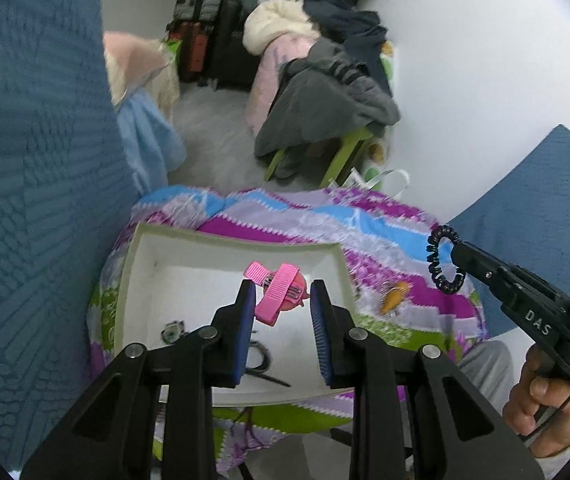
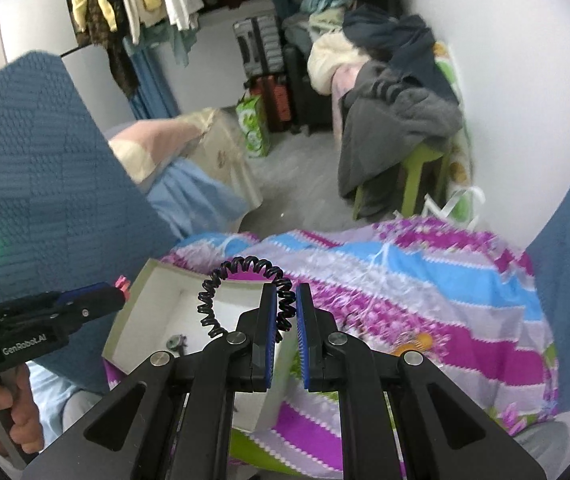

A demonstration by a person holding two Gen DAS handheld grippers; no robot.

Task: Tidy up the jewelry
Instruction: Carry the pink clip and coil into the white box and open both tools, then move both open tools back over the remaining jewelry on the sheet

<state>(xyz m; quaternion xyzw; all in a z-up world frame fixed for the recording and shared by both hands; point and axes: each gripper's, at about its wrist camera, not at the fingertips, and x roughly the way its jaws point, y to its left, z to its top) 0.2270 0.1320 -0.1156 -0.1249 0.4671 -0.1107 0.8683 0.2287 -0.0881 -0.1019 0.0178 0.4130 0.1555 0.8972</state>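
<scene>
A white open box (image 1: 141, 264) sits on a colourful bedspread (image 1: 365, 228). My left gripper (image 1: 283, 294) is open above the box, and a pink hair clip (image 1: 279, 294) shows between its fingers; I cannot tell whether it still touches them or lies in the box. The box also holds a small silver piece (image 1: 173, 331) and a black hair tie (image 1: 259, 360). My right gripper (image 2: 286, 304) is shut on a black spiral hair tie (image 2: 241, 276), held above the box's right edge (image 2: 281, 364); the tie also shows in the left wrist view (image 1: 443, 260).
An orange hair clip (image 1: 393, 300) lies on the bedspread to the right of the box. Blue cushions (image 1: 37, 200) flank both sides. A green stool under grey clothes (image 1: 325, 120) and suitcases (image 1: 201, 8) stand on the floor beyond.
</scene>
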